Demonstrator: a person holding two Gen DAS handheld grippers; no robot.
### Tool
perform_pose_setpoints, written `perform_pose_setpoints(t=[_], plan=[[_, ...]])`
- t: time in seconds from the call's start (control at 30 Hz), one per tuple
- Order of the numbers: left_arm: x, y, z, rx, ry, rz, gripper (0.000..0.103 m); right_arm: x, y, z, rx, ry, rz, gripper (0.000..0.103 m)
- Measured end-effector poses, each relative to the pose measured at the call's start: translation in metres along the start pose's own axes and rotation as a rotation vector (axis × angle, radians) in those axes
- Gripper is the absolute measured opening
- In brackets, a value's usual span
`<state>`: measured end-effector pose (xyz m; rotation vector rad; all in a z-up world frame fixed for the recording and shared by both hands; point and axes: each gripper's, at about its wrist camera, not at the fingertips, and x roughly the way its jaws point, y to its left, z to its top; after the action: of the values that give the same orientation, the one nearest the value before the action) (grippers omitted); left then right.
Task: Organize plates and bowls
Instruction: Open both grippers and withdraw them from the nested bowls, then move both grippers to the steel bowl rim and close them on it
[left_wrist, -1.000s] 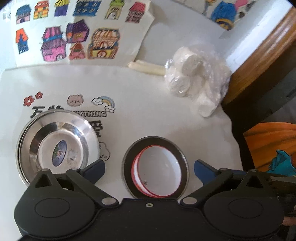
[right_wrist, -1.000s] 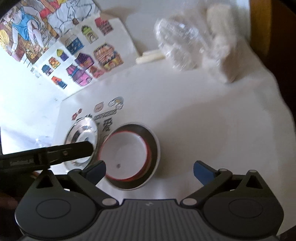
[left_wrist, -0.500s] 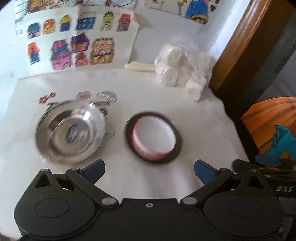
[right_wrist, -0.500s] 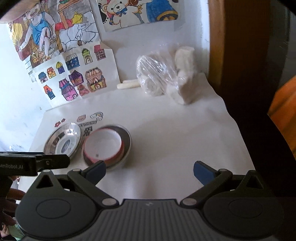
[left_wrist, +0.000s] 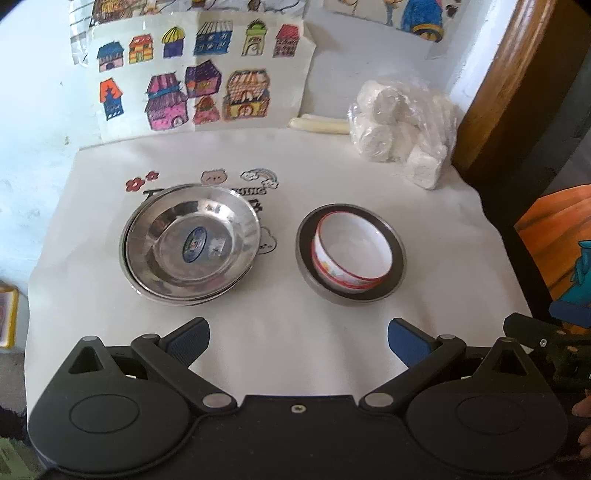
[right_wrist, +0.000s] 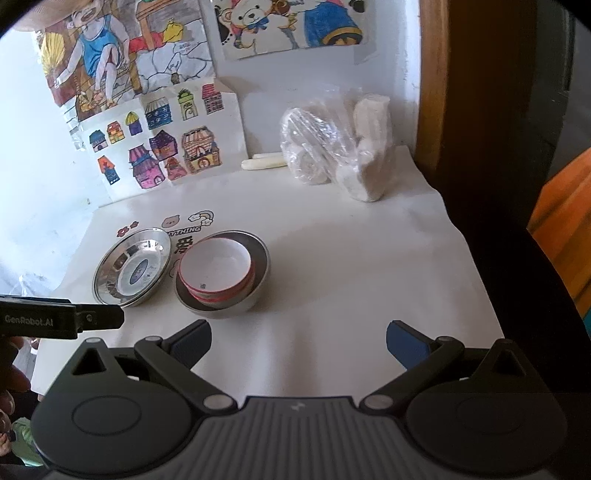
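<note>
Both empty and spread wide — left hand-held gripper (left_wrist: 298, 341), right hand-held gripper (right_wrist: 298, 341) — off the bench's (left_wrist: 332, 177) near edge; stacked steel plates (left_wrist: 190, 245) mid-left, white red-rimmed bowl (left_wrist: 352, 254) nested in grey bowl (left_wrist: 399, 258) beside — seemingly sorted, next probably just checking.

A home: children's coloured drawings (left_wrist: 199, 74) taped to the wall (houses, a bear), cloth-covered table (left_wrist: 332, 177).
</note>
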<state>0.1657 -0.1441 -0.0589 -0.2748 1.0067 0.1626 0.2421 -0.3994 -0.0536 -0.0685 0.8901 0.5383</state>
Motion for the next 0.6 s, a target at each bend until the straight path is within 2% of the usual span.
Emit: perform_pose_setpoints(t=[0.17, 0.27, 0.47, 0.6], plan=[[0.021, -0.001, 0.008, -0.04, 0.092, 0.059, 0.102, 0.022, -0.005, 0.014, -0.028, 0.062, 0.037, 0.103], [0.036, -0.003, 0.019, -0.028, 0.14, 0.105, 0.102, 0.043, -0.013, 0.027, -0.015, 0.101, 0.06, 0.103], [0.064, -0.006, 0.041, -0.036, 0.213, 0.174, 0.102, 0.095, -0.04, 0.053, -0.024, 0.204, 0.035, 0.103], [0.074, -0.006, 0.045, -0.066, 0.238, 0.194, 0.102, 0.125, -0.048, 0.063, -0.037, 0.244, 0.043, 0.103]])
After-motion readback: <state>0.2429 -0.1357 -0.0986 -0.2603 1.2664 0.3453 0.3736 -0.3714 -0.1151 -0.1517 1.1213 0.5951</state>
